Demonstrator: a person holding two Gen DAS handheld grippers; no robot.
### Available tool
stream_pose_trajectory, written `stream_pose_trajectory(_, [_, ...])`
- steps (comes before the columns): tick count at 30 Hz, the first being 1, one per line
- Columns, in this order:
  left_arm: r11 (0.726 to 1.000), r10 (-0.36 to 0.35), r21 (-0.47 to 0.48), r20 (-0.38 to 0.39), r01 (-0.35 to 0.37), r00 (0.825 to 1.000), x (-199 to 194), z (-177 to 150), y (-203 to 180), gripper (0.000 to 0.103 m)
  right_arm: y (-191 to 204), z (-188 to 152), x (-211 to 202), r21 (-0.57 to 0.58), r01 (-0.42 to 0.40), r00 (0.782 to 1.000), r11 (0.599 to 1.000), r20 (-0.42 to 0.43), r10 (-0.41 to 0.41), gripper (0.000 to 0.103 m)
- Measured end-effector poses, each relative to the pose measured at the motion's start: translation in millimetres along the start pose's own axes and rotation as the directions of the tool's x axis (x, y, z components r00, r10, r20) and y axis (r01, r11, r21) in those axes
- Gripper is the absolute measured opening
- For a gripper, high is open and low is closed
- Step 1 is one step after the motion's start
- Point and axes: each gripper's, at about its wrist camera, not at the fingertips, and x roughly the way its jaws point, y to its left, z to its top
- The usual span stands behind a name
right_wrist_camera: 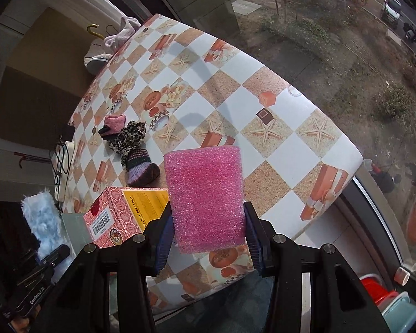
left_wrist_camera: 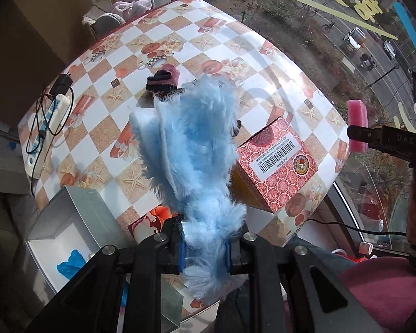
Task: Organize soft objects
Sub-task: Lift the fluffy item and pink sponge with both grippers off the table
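While both loads are held clear of the table (right_wrist_camera: 263,116), the blue fur (left_wrist_camera: 197,152) is pinched by the left gripper (left_wrist_camera: 205,252) at lower centre, the pink sponge (right_wrist_camera: 206,197) by the right gripper (right_wrist_camera: 208,236). Grips should be kept firm until the open box (left_wrist_camera: 69,211), lower left, is reached.

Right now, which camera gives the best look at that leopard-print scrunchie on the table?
The right wrist view. There the leopard-print scrunchie lies in the open on the checkered table, between two small knitted socks. In the left wrist view the fluffy blue cloth held in the left fingers covers it almost wholly.
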Motion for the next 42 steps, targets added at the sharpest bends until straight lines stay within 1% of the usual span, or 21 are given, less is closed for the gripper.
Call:
stream_pose_trajectory(5, [1.0, 0.012, 0.016, 0.019, -0.012, 1.0, -5, -2, -5, 0.022, 2, -2, -2, -0.008, 0.001, 1.0, 1.0, 0.005, -0.001, 0.048])
stream_pose_trajectory(13, [1.0, 0.022, -0.014, 0.025, -0.021, 0.999, -10, -7, 1, 0.022, 7, -3, 0, -0.024, -0.012, 1.0, 1.0, 0.002, 0.012, 0.048])
stream_pose_trajectory(21, [1.0, 0.023, -0.015, 0.037, -0.022, 0.999, -13, -9, 0, 0.022, 9, -6, 1, -0.042, -0.007, 1.0, 0.999, -0.008, 0.007, 0.048])
stream_pose_trajectory(33, [0.998, 0.019, -0.055, 0.038, -0.017, 0.999, -13, -15, 8, 0.022, 17, -9, 7, -0.073, 0.001, 1.0, 0.997, -0.027, -0.003, 0.048])
stream_pose_trajectory(42, [0.996, 0.017, -0.083, 0.045, -0.014, 0.999, -15, -21, 15, 0.022, 25, -10, 8, -0.098, 0.009, 1.0, 0.995, -0.025, -0.011, 0.048])
